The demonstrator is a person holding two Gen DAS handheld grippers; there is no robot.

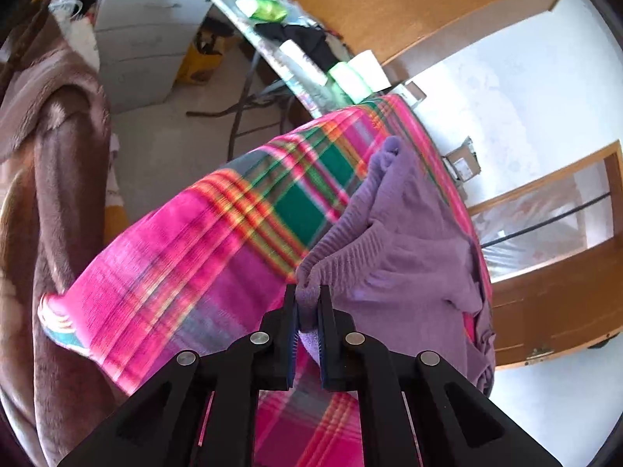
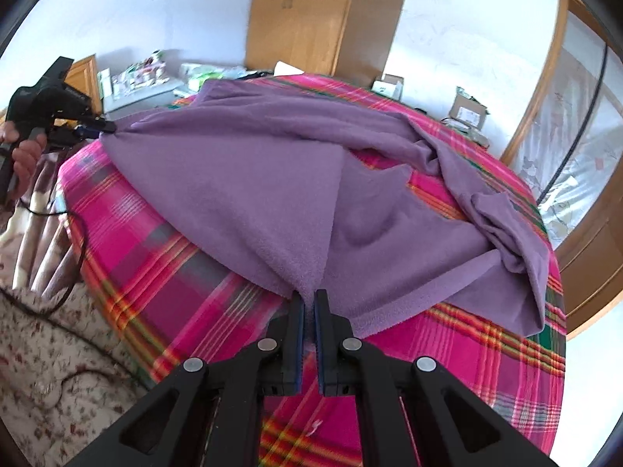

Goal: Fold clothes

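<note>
A purple fleece garment (image 2: 272, 179) lies spread over a pink plaid bedspread (image 2: 163, 257). My right gripper (image 2: 309, 299) is shut on a pinched fold at its near edge. My left gripper (image 1: 307, 295) is shut on the garment's ribbed hem (image 1: 342, 245). In the right wrist view the left gripper (image 2: 105, 129) shows at the far left, held by a person's hand (image 2: 23, 155), gripping a corner of the garment. The cloth is pulled taut between the two grips. A sleeve (image 2: 506, 229) lies bunched at the right.
A brown blanket (image 1: 58, 194) hangs at the left of the bed. A cluttered glass table (image 1: 288, 58) and a white drawer unit (image 1: 148, 31) stand beyond. A wooden wardrobe (image 2: 323, 15), cardboard boxes (image 2: 467, 113) and a wooden-framed door (image 2: 576, 155) line the far wall. A cable (image 2: 58, 272) trails over the floral bedding.
</note>
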